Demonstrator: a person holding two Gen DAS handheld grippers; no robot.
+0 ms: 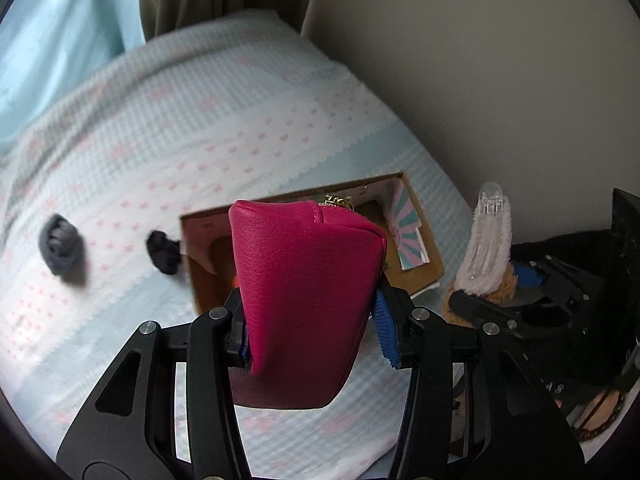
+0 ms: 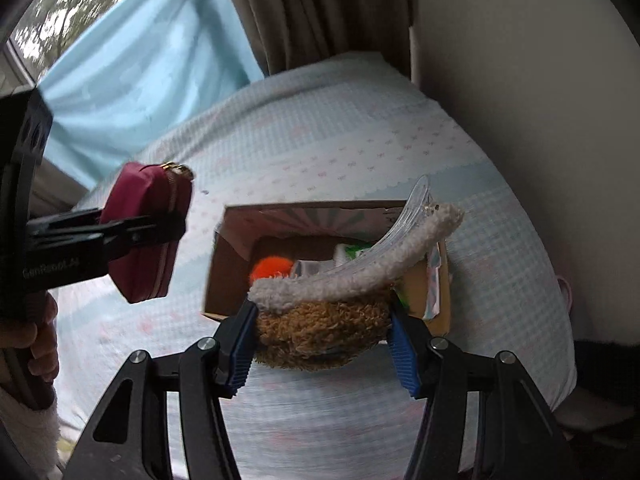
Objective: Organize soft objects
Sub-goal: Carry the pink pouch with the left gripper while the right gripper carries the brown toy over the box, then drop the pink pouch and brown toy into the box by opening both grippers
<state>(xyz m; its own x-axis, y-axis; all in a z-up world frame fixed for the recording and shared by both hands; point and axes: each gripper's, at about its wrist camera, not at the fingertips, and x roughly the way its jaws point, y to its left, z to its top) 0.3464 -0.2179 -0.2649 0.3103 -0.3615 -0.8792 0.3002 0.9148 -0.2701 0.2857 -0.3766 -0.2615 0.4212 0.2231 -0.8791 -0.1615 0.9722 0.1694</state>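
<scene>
My left gripper [image 1: 312,328] is shut on a magenta zip pouch [image 1: 304,292], held above the bed in front of an open cardboard box [image 1: 430,256]. The right wrist view shows the same pouch [image 2: 148,236] at the left, beside the box [image 2: 224,268]. My right gripper [image 2: 324,344] is shut on a fuzzy brown and cream hair claw [image 2: 328,320] with clear plastic teeth, just before the box's near wall. The claw [image 1: 486,256] also appears at the right in the left wrist view. Inside the box lies an orange fluffy ball [image 2: 270,268] among other items.
A grey rolled sock [image 1: 60,246] and a black one [image 1: 162,252] lie on the checked bedspread [image 1: 224,112], left of the box. A wall runs along the bed's right side, curtains hang at its far end. A hand [image 2: 36,344] holds the left gripper's handle.
</scene>
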